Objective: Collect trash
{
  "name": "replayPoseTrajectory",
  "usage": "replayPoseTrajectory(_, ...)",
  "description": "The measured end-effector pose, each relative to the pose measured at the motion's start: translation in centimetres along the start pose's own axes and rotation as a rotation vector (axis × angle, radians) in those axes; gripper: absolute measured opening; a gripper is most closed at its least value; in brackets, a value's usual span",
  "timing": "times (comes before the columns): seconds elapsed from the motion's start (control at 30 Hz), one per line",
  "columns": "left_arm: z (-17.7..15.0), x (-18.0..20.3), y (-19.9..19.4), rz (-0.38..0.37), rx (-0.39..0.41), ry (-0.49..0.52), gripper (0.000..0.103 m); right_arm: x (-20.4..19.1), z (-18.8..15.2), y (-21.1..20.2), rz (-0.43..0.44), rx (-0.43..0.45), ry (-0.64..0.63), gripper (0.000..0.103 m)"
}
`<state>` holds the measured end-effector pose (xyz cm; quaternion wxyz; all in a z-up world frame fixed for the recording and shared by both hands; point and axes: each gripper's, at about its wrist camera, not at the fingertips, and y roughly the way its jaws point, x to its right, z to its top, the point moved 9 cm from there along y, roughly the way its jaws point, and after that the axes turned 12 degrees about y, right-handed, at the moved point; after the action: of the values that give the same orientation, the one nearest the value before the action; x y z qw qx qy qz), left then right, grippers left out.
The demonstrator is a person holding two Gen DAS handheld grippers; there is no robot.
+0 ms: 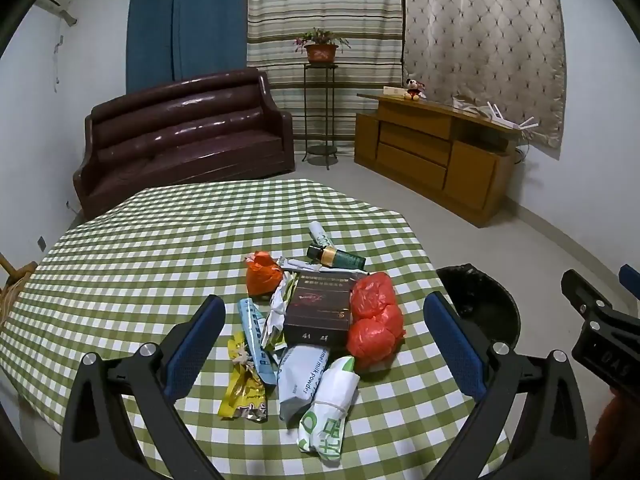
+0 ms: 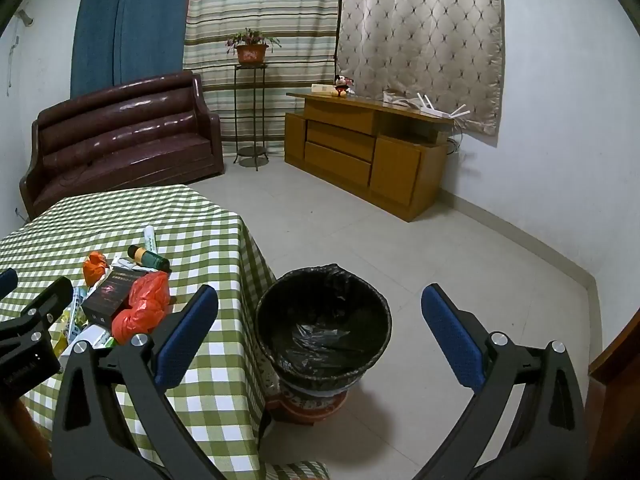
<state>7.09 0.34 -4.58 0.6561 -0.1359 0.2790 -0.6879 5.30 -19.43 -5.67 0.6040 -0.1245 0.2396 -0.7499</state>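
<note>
A pile of trash [image 1: 320, 328] lies on the checked counter [image 1: 160, 240], with a brown sofa [image 1: 184, 132] behind. The black-lined bin [image 2: 324, 320] stands on the floor beside the counter, with only its bag inside. The left gripper [image 1: 324, 344] and the right gripper [image 2: 320, 336] both have fingers wide apart, holding nothing.

A maroon sofa [image 1: 184, 136], a potted plant [image 1: 320, 46] on its stand and a wooden cabinet [image 1: 436, 156] line the far wall

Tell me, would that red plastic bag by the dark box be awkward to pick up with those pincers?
Probably not heavy: the red plastic bag looks like thin film, bunched into lumps. It would likely crumple and sag rather than hold shape. Its glossy surface might slip between the open left gripper's fingers unless they pinch a fold.
</note>
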Motion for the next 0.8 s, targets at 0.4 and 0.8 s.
replayPoseTrajectory(0.4,-0.05,-0.25,0.17,0.006,-0.011,-0.014,0.097,-0.02,-0.10,0.08,-0.001,-0.002,-0.002,0.099)
replayPoseTrajectory(0.8,-0.20,-0.14,0.26,0.009,-0.017,-0.014,0.097,0.02,-0.10,0.07,-0.003,-0.003,-0.003,0.099)
